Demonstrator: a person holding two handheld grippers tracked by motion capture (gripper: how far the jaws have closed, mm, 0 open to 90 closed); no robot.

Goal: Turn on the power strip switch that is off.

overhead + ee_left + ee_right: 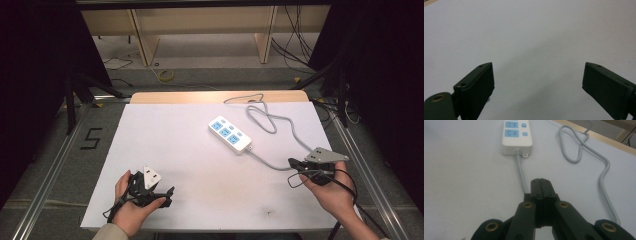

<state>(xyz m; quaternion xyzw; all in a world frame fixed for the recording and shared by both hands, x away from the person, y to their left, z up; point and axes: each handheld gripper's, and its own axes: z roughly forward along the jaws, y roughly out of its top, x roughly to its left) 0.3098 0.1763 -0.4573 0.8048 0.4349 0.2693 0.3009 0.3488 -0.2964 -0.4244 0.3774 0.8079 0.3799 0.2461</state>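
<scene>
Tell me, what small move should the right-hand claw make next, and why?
Probably open up again. The right claw is shut with nothing visibly between its jaws, hovering just above the grey cord that leads to the power strip. It likely needs to open before it can take the cord.

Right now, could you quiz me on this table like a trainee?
1. True or false: the left gripper has its jaws wide apart over bare table.
2. The right gripper is: A) shut, with nothing between its jaws; B) clamped on the power strip; C) wide open.
3. What runs from the strip's near end toward the right gripper?

Key
1. True.
2. A.
3. Its grey cord, which loops near the table's far edge.
</scene>
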